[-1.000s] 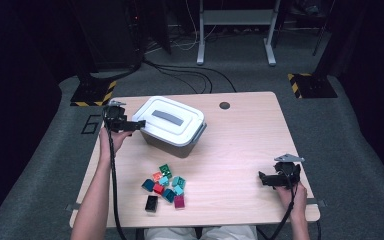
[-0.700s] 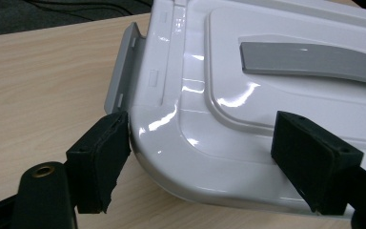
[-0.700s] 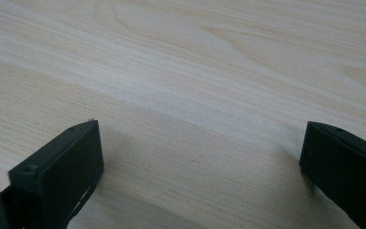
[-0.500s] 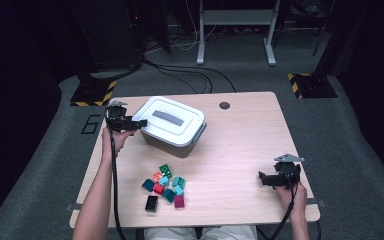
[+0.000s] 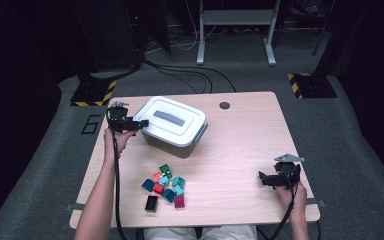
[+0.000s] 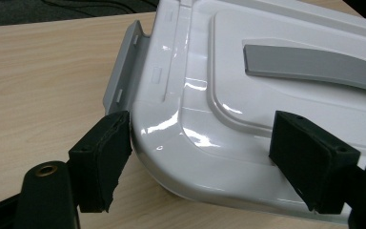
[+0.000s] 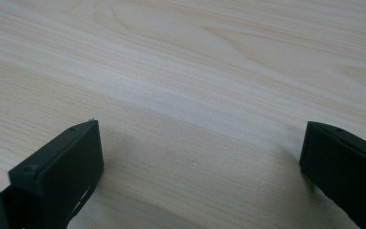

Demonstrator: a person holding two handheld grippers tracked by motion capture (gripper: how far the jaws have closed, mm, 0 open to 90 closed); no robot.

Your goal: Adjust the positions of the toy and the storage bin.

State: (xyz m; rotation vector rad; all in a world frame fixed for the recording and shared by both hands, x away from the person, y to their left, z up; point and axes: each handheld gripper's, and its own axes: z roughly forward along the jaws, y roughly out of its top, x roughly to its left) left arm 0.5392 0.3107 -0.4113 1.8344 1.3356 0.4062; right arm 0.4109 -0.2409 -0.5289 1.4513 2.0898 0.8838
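Note:
A white lidded box (image 5: 172, 127) with a grey handle (image 5: 168, 119) stands at the table's back left. My left gripper (image 5: 142, 122) reaches its near-left corner. In the left gripper view the jaws have just been closing on the lid (image 6: 228, 71). One pad (image 6: 102, 162) presses against the corner's edge, and the other pad (image 6: 310, 162) lies on the lid's top. A grey latch (image 6: 124, 81) runs along the lid's side. My right gripper (image 5: 261, 178) rests low over the table at the front right, its jaws wide apart over bare wood (image 7: 200, 71).
Several small blocks (image 5: 164, 186) in teal, green, red, magenta and black lie clustered at the front left of the wooden table (image 5: 240, 145). A round grommet hole (image 5: 224, 105) sits near the back edge. Dark floor, cables and stands surround the table.

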